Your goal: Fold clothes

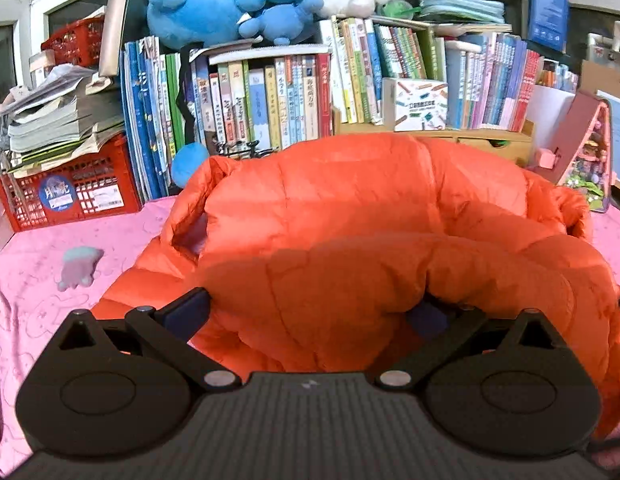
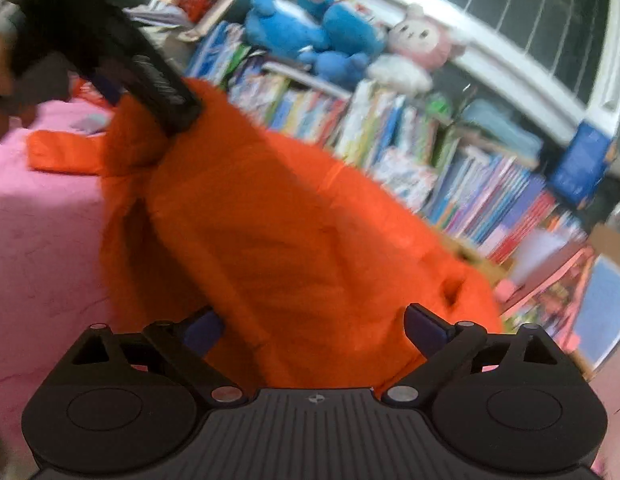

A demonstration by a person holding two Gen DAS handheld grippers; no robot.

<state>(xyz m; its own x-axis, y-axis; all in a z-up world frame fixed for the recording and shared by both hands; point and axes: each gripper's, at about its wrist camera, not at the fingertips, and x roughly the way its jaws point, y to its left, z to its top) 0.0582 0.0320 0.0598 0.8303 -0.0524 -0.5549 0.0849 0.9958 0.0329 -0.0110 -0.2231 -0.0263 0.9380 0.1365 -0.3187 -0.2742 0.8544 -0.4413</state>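
An orange puffer jacket [image 1: 350,216] lies bunched on the pink bedspread [image 1: 37,292]. My left gripper [image 1: 310,312] is wide open with a thick fold of the jacket bulging between its fingers. In the right wrist view the jacket [image 2: 269,220] fills the middle, blurred. My right gripper [image 2: 314,328] is wide open with the jacket's near edge between its fingers. The left gripper [image 2: 149,80] shows there as a dark shape pressed into the jacket's far end, its jaws hidden.
Rows of books [image 1: 269,100] and blue plush toys [image 1: 229,0] stand behind the jacket. A red crate [image 1: 65,192] with stacked papers is at the left. A small pale toy [image 1: 77,266] lies on the bedspread. A pink toy house [image 1: 586,148] stands right.
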